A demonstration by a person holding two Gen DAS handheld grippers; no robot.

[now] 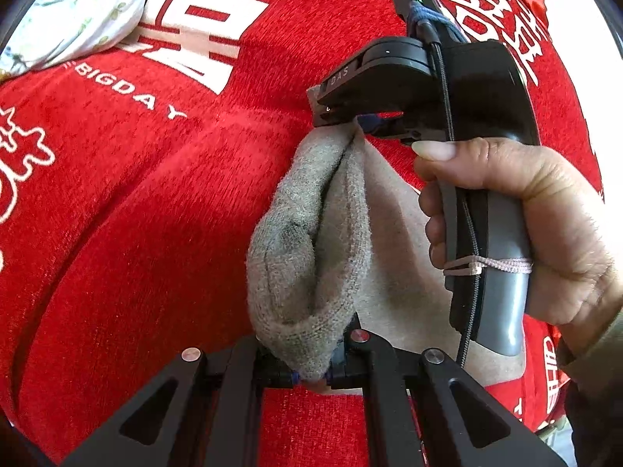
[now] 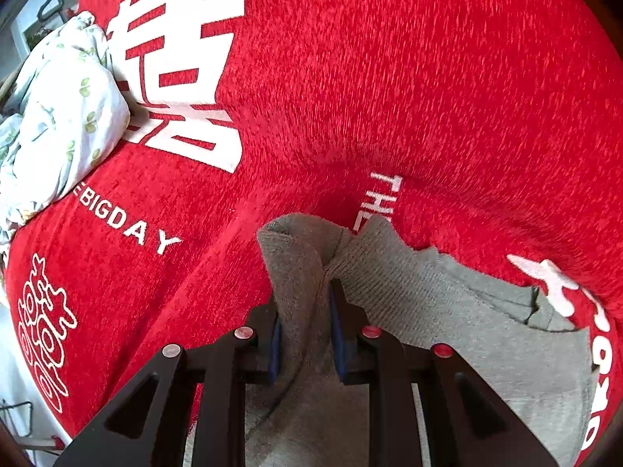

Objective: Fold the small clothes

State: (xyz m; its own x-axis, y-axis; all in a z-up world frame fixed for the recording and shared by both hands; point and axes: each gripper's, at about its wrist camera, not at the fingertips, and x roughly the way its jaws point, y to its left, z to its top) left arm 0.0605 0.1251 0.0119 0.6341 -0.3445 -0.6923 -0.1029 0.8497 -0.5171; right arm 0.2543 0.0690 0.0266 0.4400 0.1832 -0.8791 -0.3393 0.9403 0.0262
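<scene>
Grey sock (image 1: 311,241) is pinched at one end by left gripper (image 1: 311,379) & at the other by right gripper (image 2: 303,334), both closed on fabric, sock lifted above red blanket (image 1: 136,214). Ends should be brought together evenly, tension kept. Floral bedding (image 2: 58,124) is seen at blanket's far left edge.

Both hand-held grippers (image 1: 311,377) (image 2: 305,334) — clamped.
</scene>
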